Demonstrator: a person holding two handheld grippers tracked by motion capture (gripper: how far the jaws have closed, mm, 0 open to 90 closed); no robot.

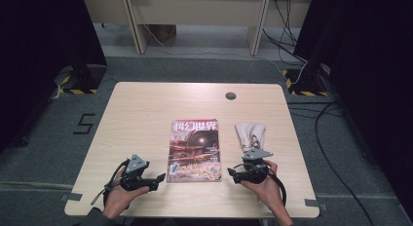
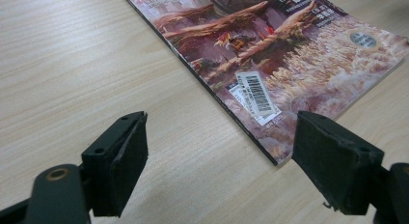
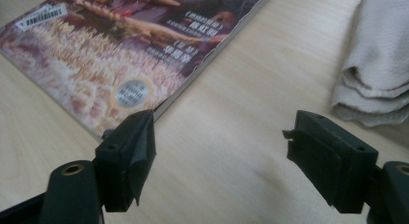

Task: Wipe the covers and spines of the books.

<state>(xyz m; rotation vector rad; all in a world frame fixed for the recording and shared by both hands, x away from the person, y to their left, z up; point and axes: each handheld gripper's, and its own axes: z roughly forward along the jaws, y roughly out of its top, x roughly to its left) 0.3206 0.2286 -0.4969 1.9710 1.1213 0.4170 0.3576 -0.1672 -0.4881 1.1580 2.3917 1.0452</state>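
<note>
The high view is a bit dim and soft. The light wooden worktop (image 1: 146, 114) is the brightest part, lit evenly from above, and the black curtains at both sides are so dark that nothing shows in them. Shadows on the worktop are faint. The straight edges bend a little near the corners.

In the left gripper view the light is warmer and brighter. The glossy colourful magazine (image 2: 289, 55) looks sharp near its white barcode sticker and blurry farther away, with a pale shine on its cover.

In the right gripper view the folded beige cloth (image 3: 376, 64) is soft and a little blurry. The black jaws close to the camera look grainy.
</note>
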